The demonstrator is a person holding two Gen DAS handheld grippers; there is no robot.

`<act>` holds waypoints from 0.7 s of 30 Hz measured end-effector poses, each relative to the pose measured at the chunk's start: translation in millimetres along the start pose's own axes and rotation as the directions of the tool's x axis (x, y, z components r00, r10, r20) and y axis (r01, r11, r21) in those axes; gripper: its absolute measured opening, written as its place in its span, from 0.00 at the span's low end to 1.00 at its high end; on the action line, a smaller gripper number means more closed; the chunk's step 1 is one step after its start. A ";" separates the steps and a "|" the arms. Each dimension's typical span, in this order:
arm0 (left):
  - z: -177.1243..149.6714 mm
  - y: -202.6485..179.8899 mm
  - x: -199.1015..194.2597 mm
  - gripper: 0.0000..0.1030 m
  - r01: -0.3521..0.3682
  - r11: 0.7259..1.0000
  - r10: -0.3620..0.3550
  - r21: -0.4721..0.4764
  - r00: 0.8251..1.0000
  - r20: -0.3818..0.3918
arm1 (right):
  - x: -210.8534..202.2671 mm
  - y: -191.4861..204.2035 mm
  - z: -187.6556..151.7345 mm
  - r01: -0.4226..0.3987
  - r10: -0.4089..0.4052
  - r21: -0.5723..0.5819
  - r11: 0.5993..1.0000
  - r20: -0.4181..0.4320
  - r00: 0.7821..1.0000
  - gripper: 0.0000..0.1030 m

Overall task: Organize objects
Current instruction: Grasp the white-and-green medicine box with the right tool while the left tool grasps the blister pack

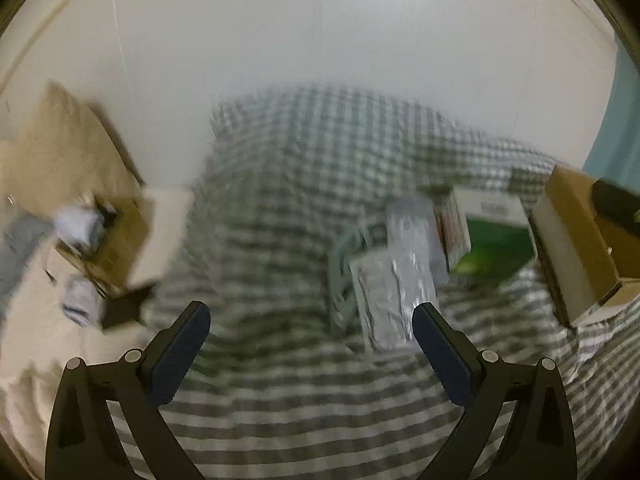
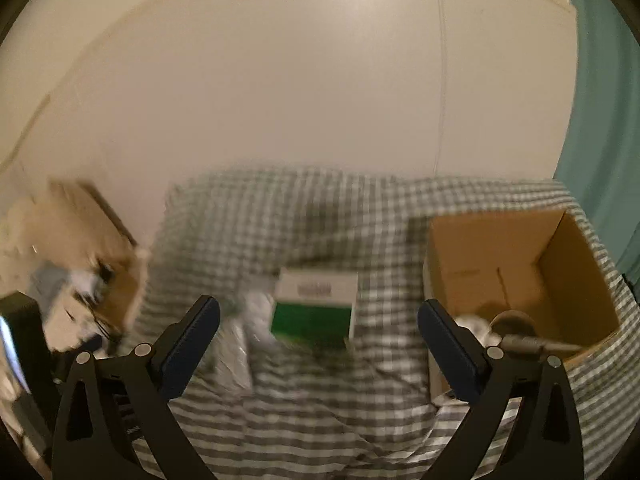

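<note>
Both views are blurred. My left gripper (image 1: 311, 318) is open and empty above a grey checked cloth (image 1: 280, 208). Silver foil packets (image 1: 400, 280) lie just ahead of its right finger. A green and white box (image 1: 490, 236) lies beyond them. My right gripper (image 2: 319, 316) is open and empty, with the green and white box (image 2: 314, 306) on the cloth just ahead between its fingers. An open cardboard box (image 2: 516, 276) stands to its right with a roll of tape (image 2: 514, 322) and small items inside; it also shows in the left wrist view (image 1: 576, 240).
A second cardboard box (image 1: 100, 232) with small white and dark items stands at the left on a cream surface; it also shows in the right wrist view (image 2: 100, 264). A white wall (image 1: 320, 40) stands behind. A teal curtain (image 2: 600, 120) hangs at the right.
</note>
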State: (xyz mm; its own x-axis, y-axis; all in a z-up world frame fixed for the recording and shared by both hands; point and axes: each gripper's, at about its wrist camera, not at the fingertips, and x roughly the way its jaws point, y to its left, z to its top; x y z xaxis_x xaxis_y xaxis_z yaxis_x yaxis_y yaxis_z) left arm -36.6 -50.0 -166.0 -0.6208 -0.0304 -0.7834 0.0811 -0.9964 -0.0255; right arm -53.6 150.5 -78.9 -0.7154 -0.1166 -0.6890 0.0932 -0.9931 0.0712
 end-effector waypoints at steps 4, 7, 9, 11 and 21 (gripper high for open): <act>-4.1 -23.5 13.8 1.00 0.054 0.993 -0.054 0.107 0.999 -0.004 | 35.9 11.1 -14.9 0.039 -0.041 -0.063 0.997 -0.032 0.999 0.97; -4.3 -40.6 21.2 1.00 0.079 0.984 -0.075 0.158 0.997 -0.027 | 52.2 15.6 -13.3 0.044 -0.048 -0.088 0.995 -0.035 0.998 0.97; -2.5 -47.6 27.7 1.00 0.091 0.983 -0.085 0.159 0.996 -0.039 | 58.6 13.5 -13.9 0.065 -0.069 -0.085 0.994 -0.042 0.997 0.97; -1.5 -51.2 36.4 1.00 0.113 0.982 -0.107 0.150 0.993 -0.054 | 62.6 11.5 -15.7 0.082 -0.085 -0.078 0.994 -0.038 0.996 0.97; -0.5 -59.6 84.0 0.82 0.176 0.981 -0.162 0.084 0.975 -0.150 | 75.8 -4.8 -21.9 0.073 -0.071 0.033 0.997 -0.065 0.995 0.97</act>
State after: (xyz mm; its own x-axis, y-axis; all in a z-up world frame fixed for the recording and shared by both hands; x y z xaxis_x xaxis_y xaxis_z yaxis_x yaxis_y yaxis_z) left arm -93.2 6.9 -230.6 -0.5020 0.1434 -0.8529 -0.0953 -0.9893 -0.1102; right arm -93.1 146.8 -147.2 -0.6739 -0.0448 -0.7374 0.0176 -0.9988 0.0446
